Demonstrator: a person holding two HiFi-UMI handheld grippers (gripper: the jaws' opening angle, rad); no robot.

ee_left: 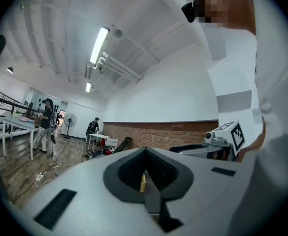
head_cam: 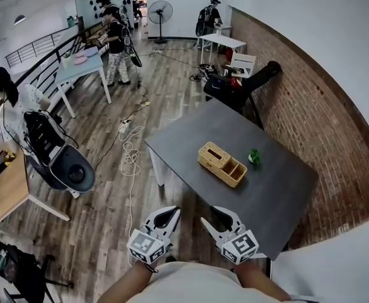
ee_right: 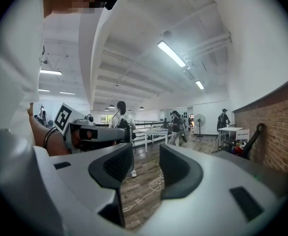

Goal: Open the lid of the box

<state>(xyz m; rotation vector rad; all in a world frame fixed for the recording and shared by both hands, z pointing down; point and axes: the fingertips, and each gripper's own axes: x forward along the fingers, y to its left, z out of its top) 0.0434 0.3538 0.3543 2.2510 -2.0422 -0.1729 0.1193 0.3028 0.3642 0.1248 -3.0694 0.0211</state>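
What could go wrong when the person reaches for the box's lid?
1. The box stands free on the table; pulling its lid with one gripper may drag or tip it.
2. The green thing beside the box could get knocked.
3. The left gripper has its jaws together and cannot grasp until they open.

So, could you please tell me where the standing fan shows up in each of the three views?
Head view: fan at the top, left of centre.
Left gripper view: fan far left, mid-height.
Right gripper view: fan right of centre, mid-height.
Shared landmark: the brick wall.
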